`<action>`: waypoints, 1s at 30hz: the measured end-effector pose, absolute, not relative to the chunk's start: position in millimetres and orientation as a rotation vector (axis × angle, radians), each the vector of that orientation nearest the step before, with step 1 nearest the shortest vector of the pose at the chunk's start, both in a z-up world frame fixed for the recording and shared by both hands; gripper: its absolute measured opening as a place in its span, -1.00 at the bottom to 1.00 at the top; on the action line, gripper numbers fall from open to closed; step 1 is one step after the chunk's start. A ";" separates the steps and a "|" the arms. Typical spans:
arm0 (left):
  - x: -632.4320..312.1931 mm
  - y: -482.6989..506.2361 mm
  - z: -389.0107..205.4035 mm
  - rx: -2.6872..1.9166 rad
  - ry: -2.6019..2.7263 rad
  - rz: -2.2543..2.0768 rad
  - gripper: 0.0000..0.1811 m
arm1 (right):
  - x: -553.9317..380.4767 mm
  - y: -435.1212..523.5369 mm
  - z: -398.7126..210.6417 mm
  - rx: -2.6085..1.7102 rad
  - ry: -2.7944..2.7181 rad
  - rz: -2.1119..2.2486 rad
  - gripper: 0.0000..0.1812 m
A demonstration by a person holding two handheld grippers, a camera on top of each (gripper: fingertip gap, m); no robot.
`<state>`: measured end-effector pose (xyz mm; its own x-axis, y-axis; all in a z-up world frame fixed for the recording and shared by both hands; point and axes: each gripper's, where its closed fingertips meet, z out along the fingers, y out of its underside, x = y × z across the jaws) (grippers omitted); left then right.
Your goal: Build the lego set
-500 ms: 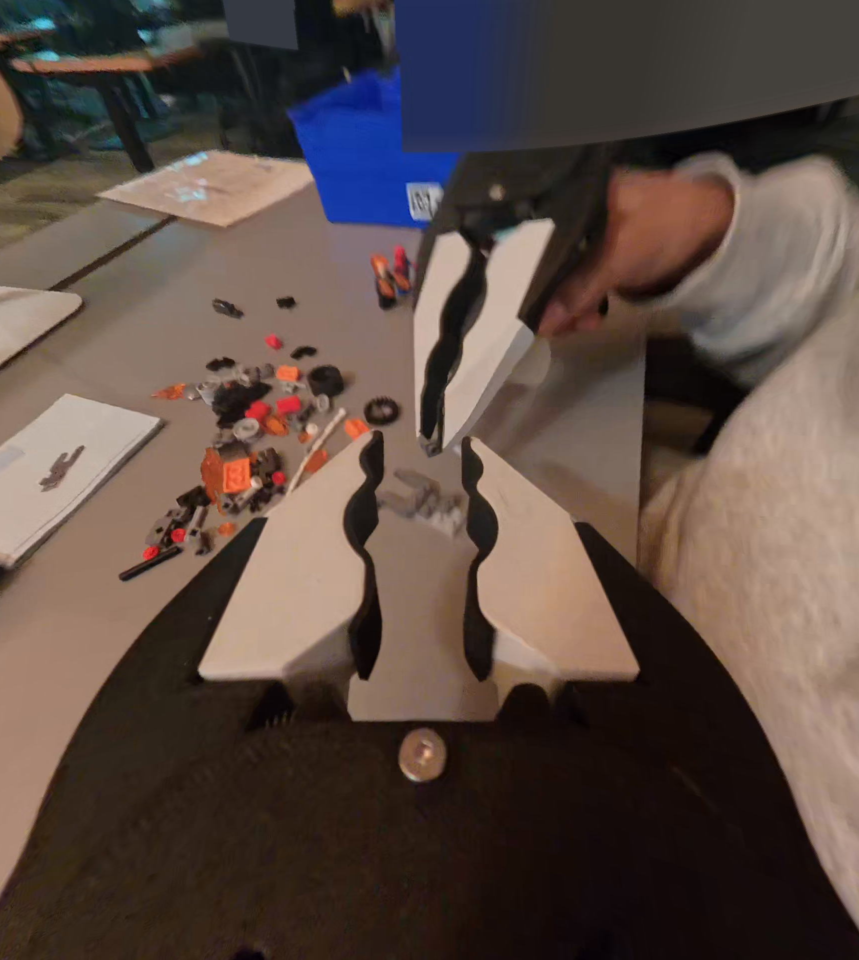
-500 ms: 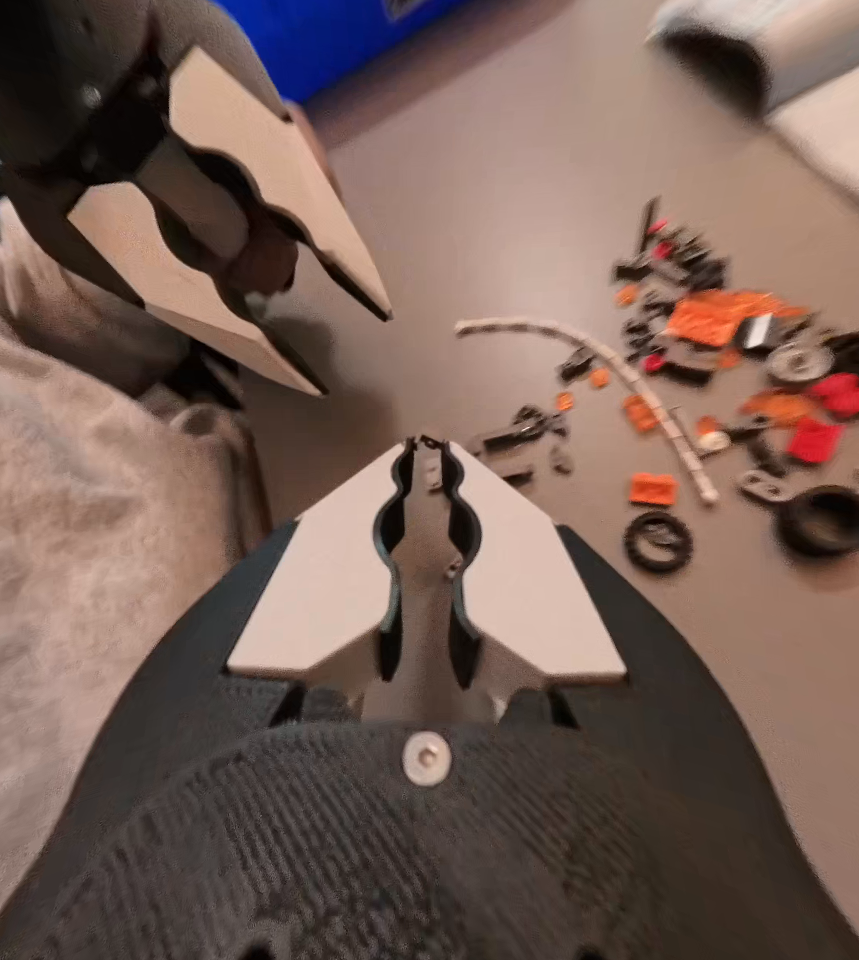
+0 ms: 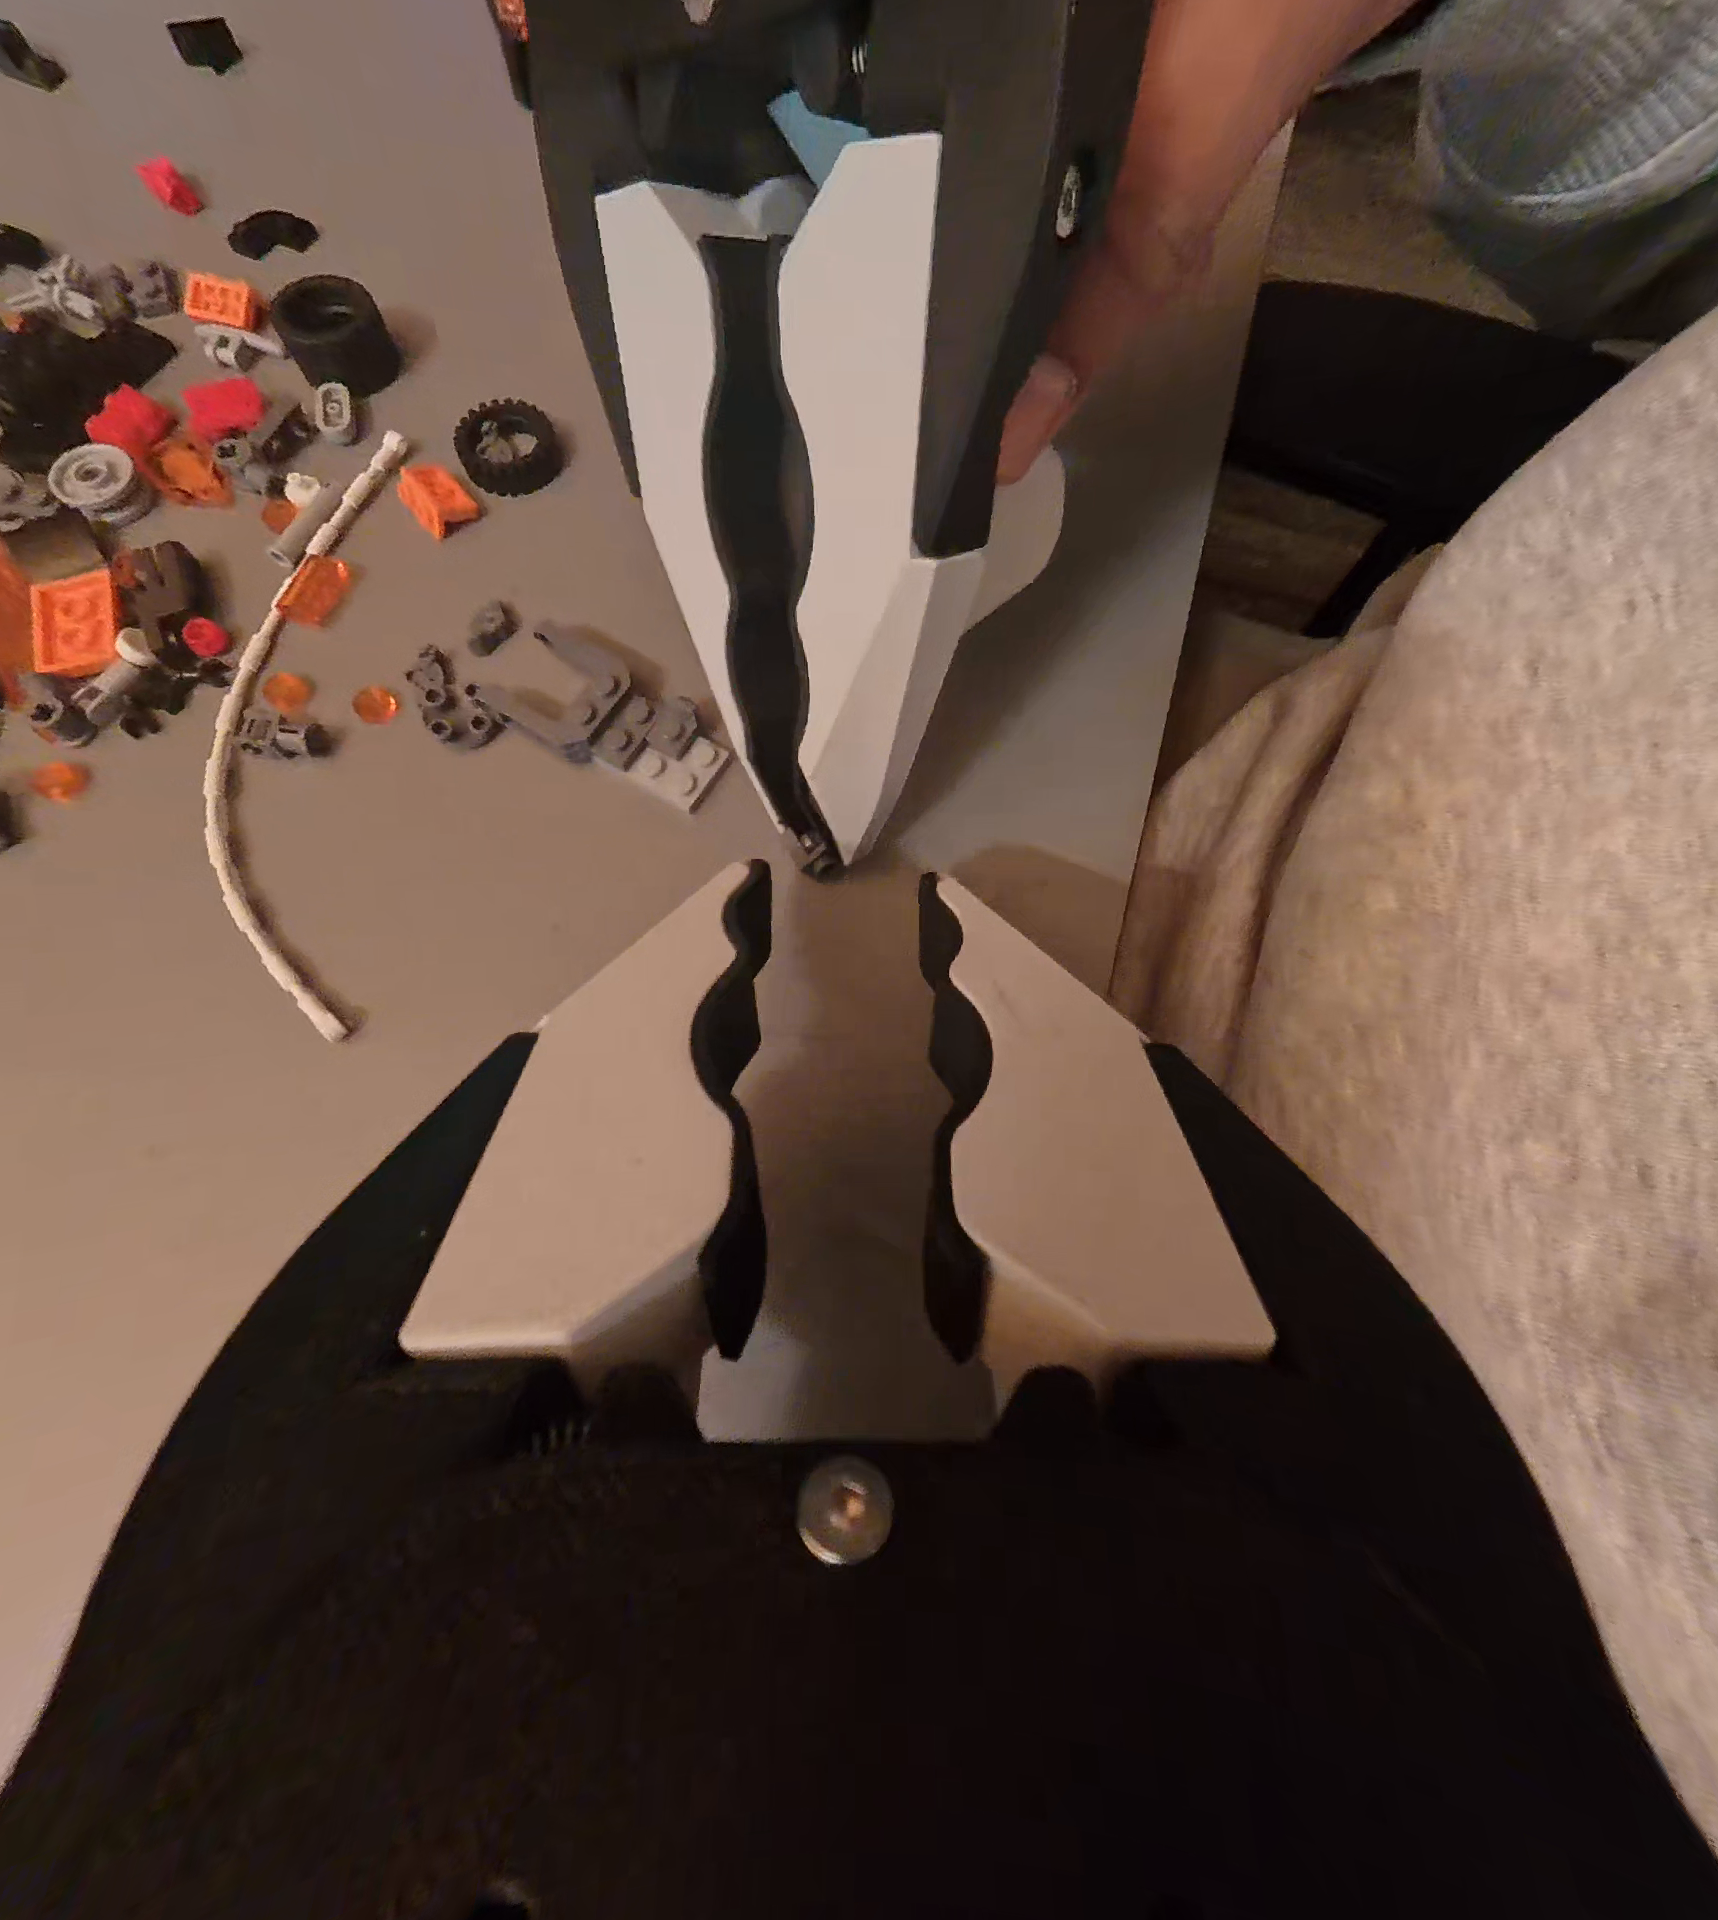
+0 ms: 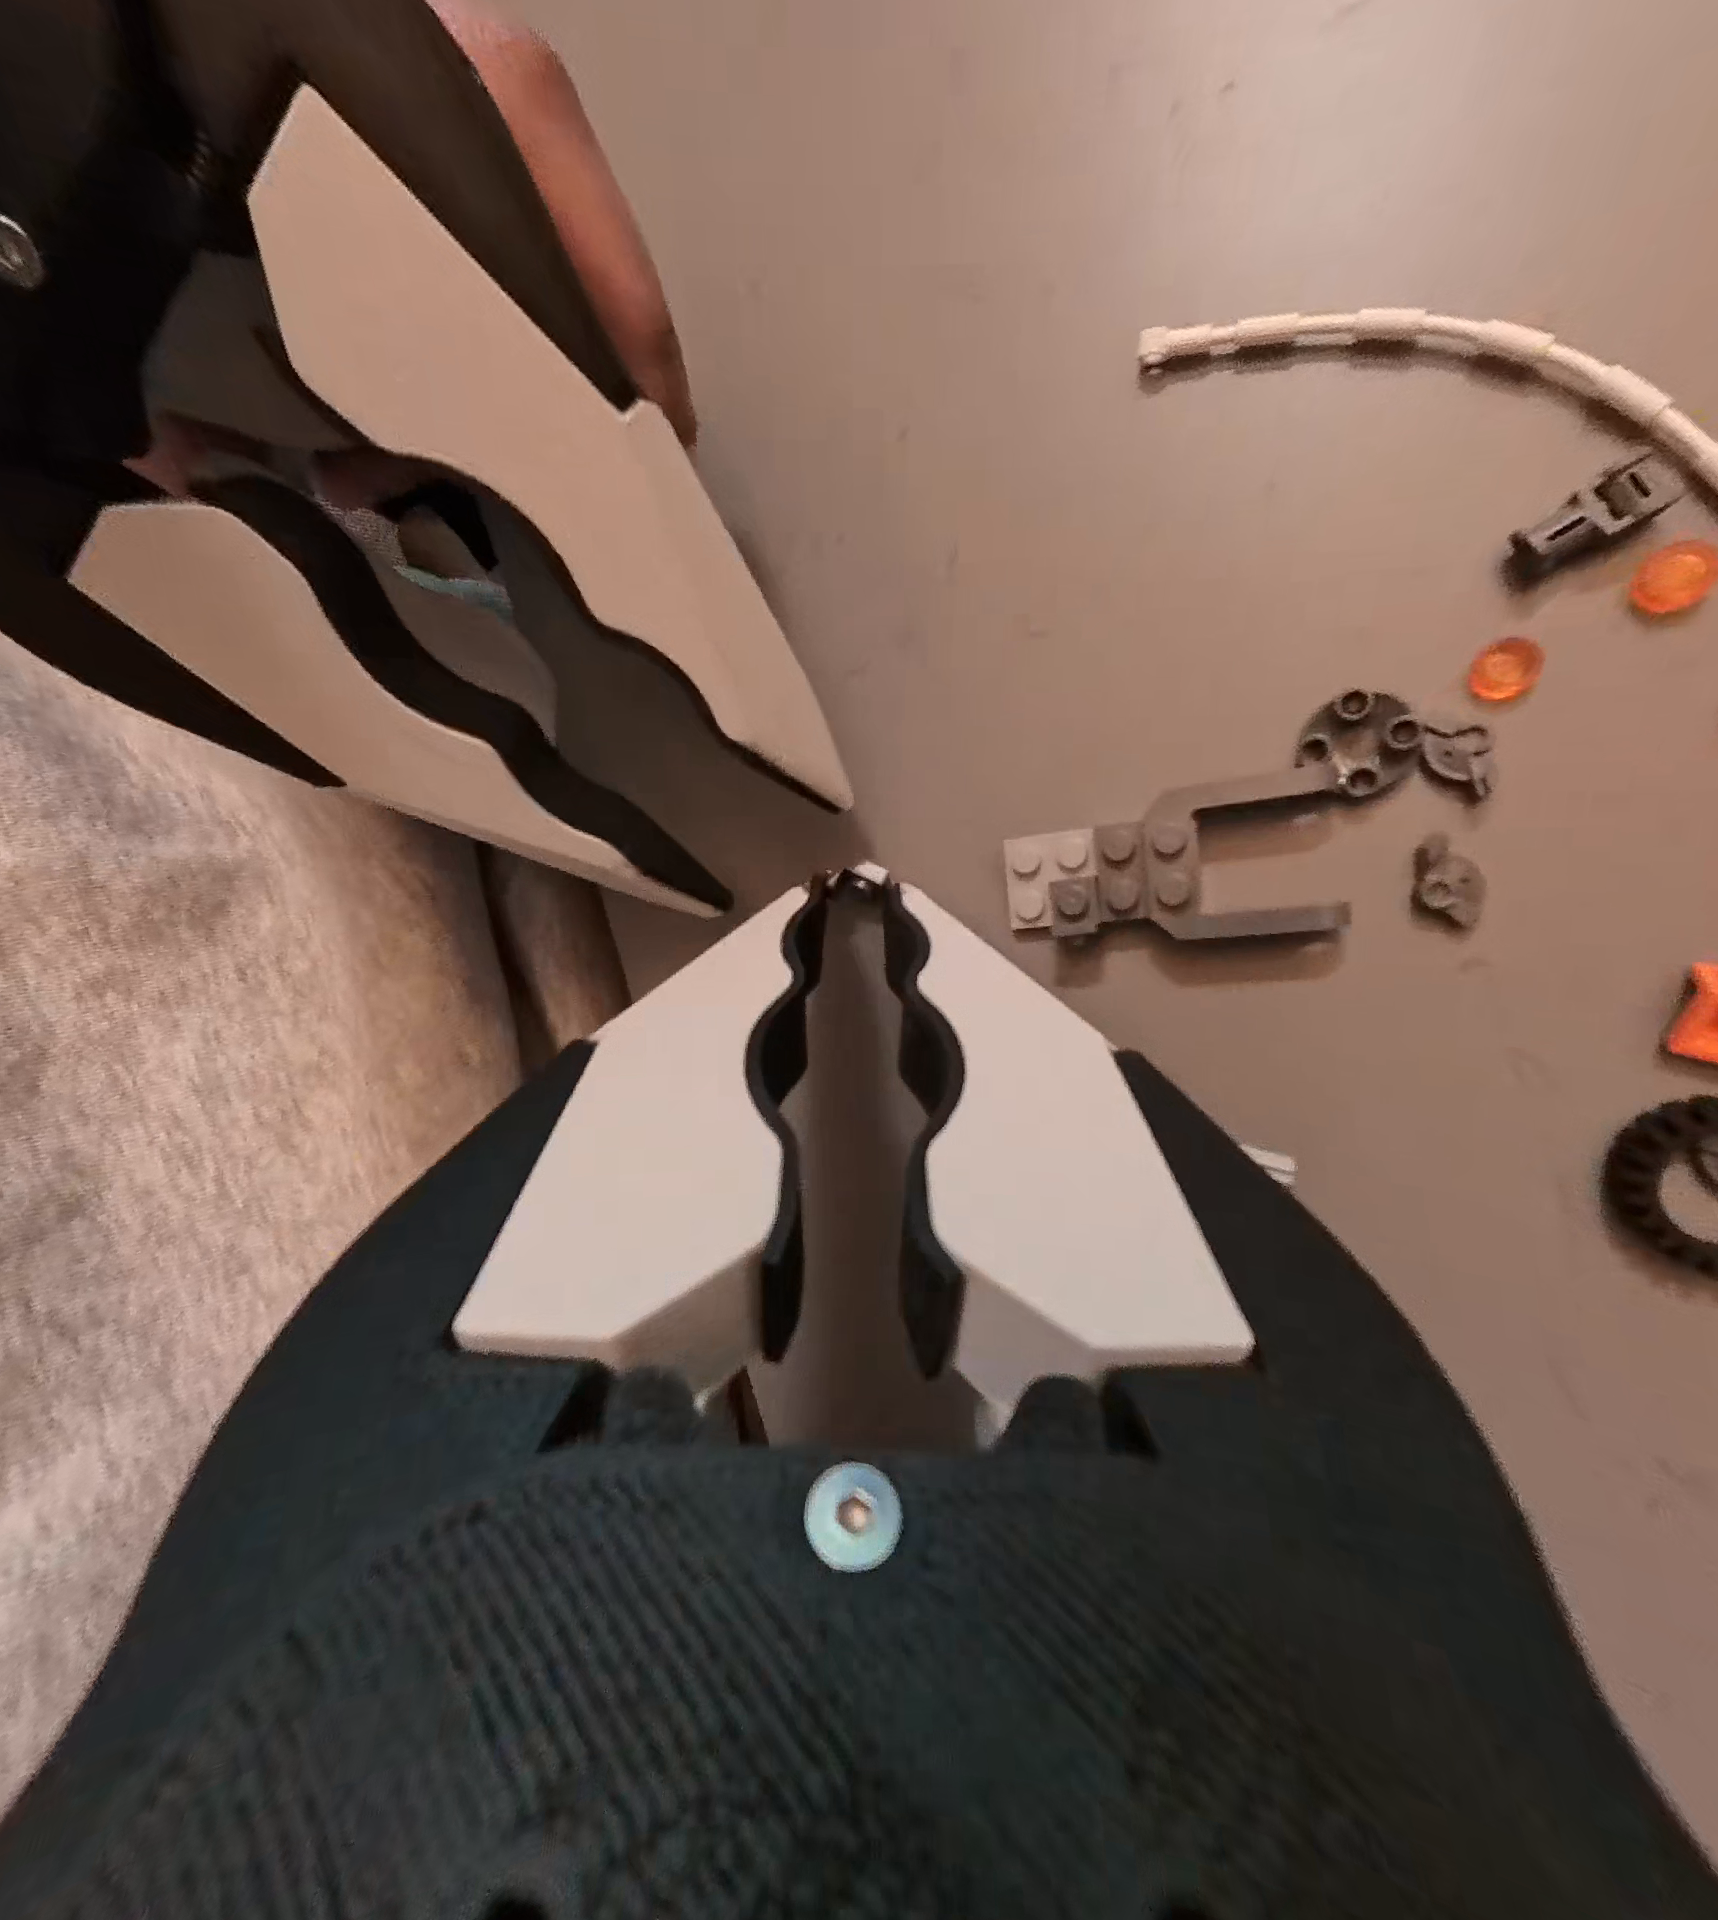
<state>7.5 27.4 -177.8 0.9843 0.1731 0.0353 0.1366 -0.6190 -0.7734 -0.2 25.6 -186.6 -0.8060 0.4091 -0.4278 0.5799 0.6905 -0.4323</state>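
Currently, the right hand-held gripper (image 4: 852, 883) was pinched nearly closed on a tiny dark lego piece (image 3: 819, 854) at its fingertips. The left hand-held gripper (image 3: 844, 878) stood parted, holding nothing, its tips just beside that piece. A grey plate assembly (image 4: 1135, 878) lay on the tabletop (image 4: 1094, 208) near the right gripper's right side, with loose orange, red and black parts (image 3: 107, 499) beyond it.
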 end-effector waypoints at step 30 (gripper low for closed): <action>7.0 47.9 -153.4 -1.947 -0.572 -0.443 -0.93 | -3.9 38.4 -144.4 0.400 2.959 -1.551 -0.86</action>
<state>7.0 47.9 -153.4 0.8197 0.1969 0.5379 0.5700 -0.3726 -0.7323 -3.9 38.4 -144.4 -0.9474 0.3082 0.0860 0.1046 0.5524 -0.8270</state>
